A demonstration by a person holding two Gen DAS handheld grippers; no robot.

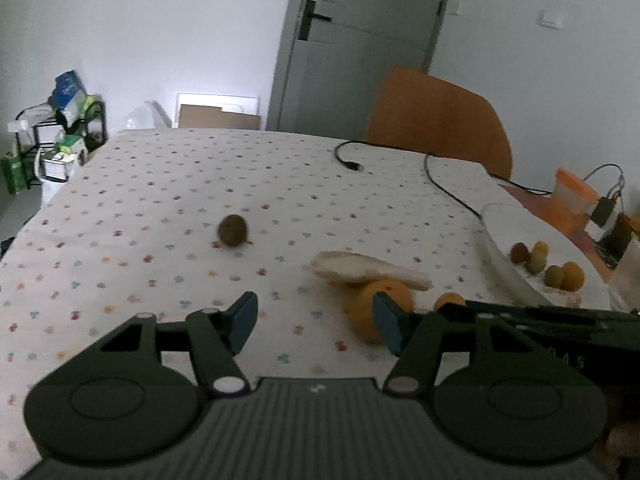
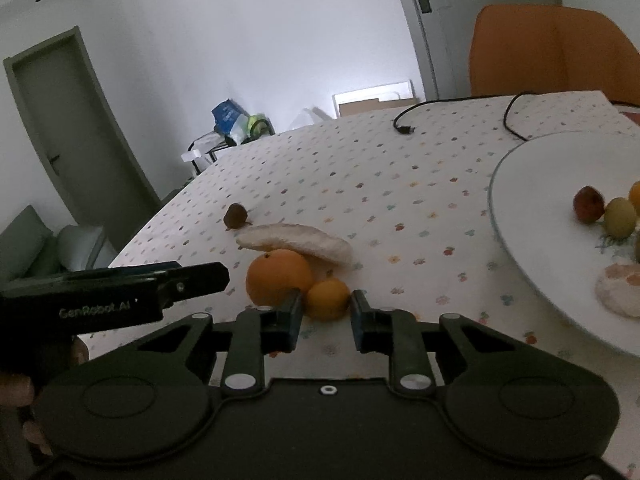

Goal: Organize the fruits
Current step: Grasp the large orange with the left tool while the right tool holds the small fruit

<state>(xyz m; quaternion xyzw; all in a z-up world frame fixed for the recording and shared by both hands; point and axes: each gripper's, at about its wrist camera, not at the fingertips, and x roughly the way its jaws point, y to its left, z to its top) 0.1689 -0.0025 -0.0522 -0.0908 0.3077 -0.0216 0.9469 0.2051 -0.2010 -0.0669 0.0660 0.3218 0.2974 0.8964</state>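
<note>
Orange stuff: big orange (image 2: 279, 278) plus a small orange fruit (image 2: 328, 299), both on the dotted tablecloth (image 2: 360, 184), not plated yet
Right gripper (image 2: 325, 322): fingers closed in around the small orange fruit, looks clamped on it, though whether the pads actually touch is hard to tell
Left gripper (image 1: 316, 322): jaws apart, nothing between them, the big orange just past its right finger
Plate (image 2: 520, 208): off to the right gripper's right, holding a reddish fruit (image 2: 588, 204), a yellow-green one (image 2: 620, 217), more at the edge, and a pale peeled piece (image 2: 618, 294)
Left to move: both orange ones, the pale banana-shaped thing (image 2: 296, 242) behind them, the brown kiwi-looking fruit (image 2: 236, 215) farther out
Progress: roughly halfway, judging by the plate count
</note>
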